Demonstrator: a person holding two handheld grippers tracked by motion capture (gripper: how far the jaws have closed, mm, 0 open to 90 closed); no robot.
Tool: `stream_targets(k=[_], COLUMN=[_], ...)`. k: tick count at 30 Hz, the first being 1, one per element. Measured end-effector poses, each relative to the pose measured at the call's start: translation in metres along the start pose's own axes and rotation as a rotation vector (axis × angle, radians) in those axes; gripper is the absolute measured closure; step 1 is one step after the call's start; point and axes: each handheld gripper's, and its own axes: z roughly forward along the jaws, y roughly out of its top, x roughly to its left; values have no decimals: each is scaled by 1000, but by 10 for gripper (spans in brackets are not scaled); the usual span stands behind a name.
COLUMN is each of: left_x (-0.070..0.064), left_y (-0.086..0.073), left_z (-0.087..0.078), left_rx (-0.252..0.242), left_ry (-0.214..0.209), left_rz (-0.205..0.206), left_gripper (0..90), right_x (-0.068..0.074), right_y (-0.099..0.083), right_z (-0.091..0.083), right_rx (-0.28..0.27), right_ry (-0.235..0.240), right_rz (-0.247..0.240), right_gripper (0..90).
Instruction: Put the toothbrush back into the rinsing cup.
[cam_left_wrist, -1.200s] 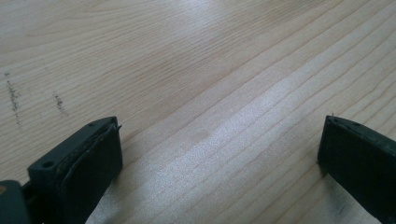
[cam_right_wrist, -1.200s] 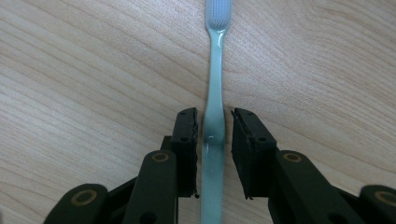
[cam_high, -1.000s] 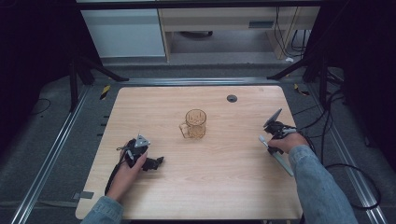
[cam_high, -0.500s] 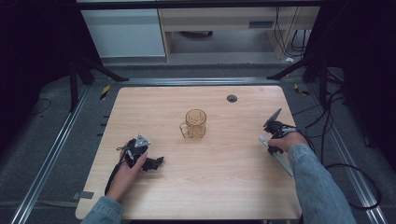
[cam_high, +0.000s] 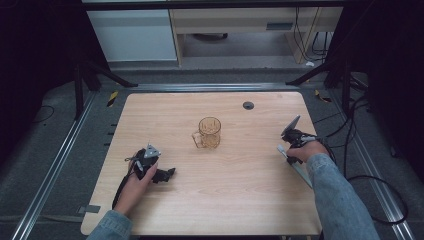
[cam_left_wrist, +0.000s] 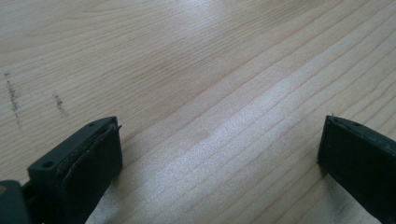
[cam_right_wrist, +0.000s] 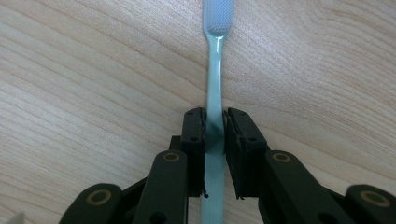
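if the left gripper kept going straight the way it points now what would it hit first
Probably just the bare table. The left gripper is open with only wood grain between and ahead of its jaws. In the high view it points to the person's right, and the mug sits off that line, though depth is unclear.

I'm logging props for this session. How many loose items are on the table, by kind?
Glass mug: 1
Toothbrush, pale blue-green, clamped in the right gripper: 1
Total: 2
The left gripper is open over bare wood.
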Motion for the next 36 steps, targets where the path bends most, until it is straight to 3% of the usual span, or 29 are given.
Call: stream_targets(k=[11, 36], left_x=[0, 0], left_y=[0, 0], left_z=[0, 0], left_rx=[0, 0], left_ry=[0, 0], left_rz=[0, -1], left_gripper=[0, 0], right_x=[-1, -3], right_y=[-1, 0], right_z=[-1, -32], right_rx=[-9, -74], right_ry=[16, 23], right_rz=[-7, -6], right_gripper=[794, 796])
